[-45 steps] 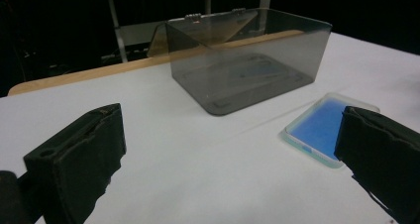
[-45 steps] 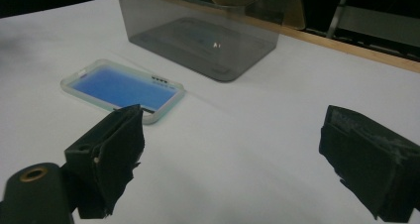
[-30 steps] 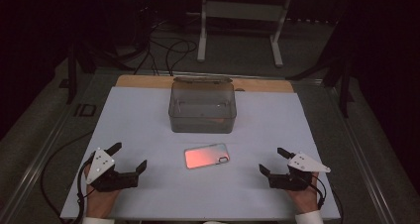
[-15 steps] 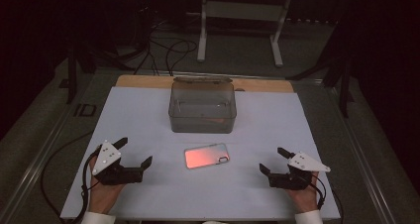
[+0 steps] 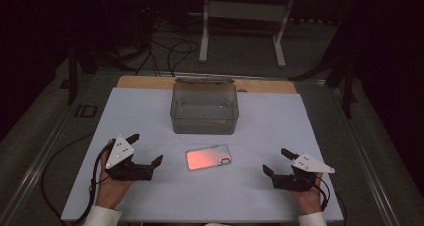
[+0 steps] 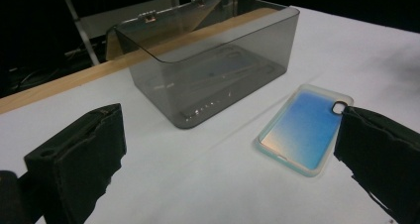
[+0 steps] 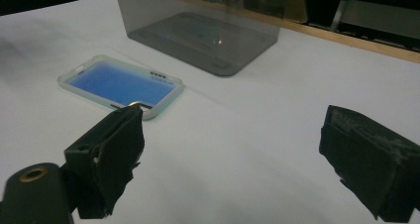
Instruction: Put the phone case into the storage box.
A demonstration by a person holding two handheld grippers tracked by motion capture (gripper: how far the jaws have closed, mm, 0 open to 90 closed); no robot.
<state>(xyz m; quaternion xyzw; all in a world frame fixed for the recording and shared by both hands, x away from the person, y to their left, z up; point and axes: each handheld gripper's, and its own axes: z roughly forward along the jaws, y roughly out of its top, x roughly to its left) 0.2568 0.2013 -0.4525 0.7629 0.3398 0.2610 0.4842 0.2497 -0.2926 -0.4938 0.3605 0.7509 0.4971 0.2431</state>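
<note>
phone case point(image 5: 208, 157), clear box point(image 5: 204, 108), open tongs point(image 5: 145, 152)

A table point(image 5: 150, 111) covered by a white sheet is seen from above, a strip of bare wood left exposed along its far edge. A smoky, transparent plastic box point(image 5: 204, 108) with its hinged lid raised is set on the sheet toward the far side. A phone case point(image 5: 208, 157) with a clear rim is laid flat just in front of it, apart from the box.
</note>
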